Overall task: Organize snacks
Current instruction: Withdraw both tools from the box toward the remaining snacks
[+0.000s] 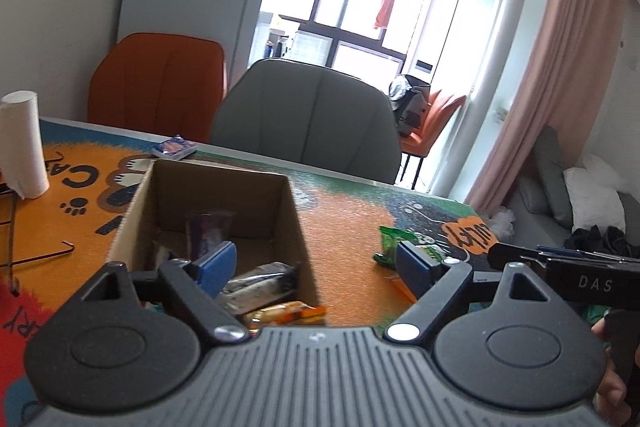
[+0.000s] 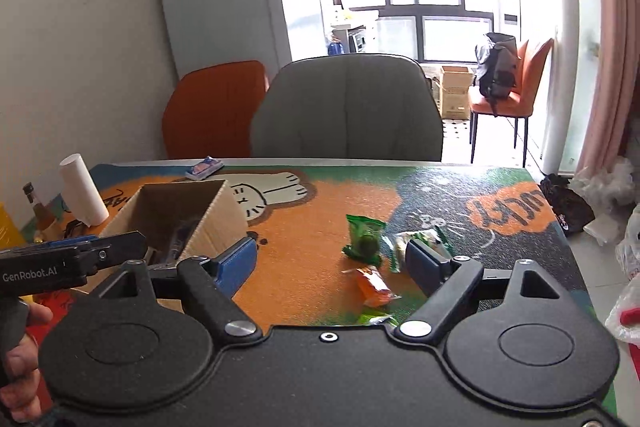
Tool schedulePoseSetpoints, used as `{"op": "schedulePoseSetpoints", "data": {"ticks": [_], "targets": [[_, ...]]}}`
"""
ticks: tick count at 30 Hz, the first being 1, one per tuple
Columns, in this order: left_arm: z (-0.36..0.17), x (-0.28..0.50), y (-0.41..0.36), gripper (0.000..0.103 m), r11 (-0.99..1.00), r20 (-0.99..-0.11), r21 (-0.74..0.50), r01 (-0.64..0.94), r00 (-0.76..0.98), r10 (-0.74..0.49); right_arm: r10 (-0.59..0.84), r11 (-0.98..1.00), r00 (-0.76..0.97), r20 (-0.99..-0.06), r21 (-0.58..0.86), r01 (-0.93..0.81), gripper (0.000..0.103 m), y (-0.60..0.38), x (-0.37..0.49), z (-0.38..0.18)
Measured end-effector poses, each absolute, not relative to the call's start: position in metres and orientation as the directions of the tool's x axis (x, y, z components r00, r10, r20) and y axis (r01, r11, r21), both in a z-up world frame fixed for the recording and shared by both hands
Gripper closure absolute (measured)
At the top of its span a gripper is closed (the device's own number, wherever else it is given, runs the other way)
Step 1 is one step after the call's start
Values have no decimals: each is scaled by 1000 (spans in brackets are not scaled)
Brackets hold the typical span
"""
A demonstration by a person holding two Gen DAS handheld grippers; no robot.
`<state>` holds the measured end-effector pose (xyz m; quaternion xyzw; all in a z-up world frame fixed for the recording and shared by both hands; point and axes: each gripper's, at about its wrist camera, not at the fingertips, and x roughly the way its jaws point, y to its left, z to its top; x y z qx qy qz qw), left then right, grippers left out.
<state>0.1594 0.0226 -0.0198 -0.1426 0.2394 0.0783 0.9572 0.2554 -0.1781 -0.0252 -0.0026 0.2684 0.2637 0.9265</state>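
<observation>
An open cardboard box (image 1: 132, 223) stands on the cartoon mat and holds a purple packet (image 1: 208, 231), a silver-black packet (image 1: 260, 283) and an orange packet (image 1: 288, 311). My left gripper (image 1: 316, 265) hovers open over the box's near right corner, with nothing between its blue pads. Right of the box (image 2: 224, 215), several loose snacks lie on the mat: a green packet (image 2: 364, 235), a white-green packet (image 2: 416, 239) and an orange packet (image 2: 372, 285). My right gripper (image 2: 330, 261) is open just above them and touches none.
A paper roll (image 2: 82, 189) and a bottle (image 2: 36, 207) stand left of the box. A small blue packet (image 2: 204, 167) lies at the table's far edge. A grey chair (image 2: 348, 107) and an orange chair (image 2: 212, 107) stand behind it. Plastic bags (image 2: 628, 267) sit on the floor to the right.
</observation>
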Motion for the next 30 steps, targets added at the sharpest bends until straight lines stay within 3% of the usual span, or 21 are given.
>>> {"op": "schedulePoseSetpoints", "data": {"ticks": [6, 30], "targets": [[-23, 168, 3, 17, 952, -480, -245, -181, 876, 43, 477, 872, 720, -504, 167, -461, 0, -205, 259, -29], [-71, 222, -65, 12, 965, -573, -257, -58, 813, -104, 443, 896, 706, -552, 275, -348, 0, -278, 284, -72]]}}
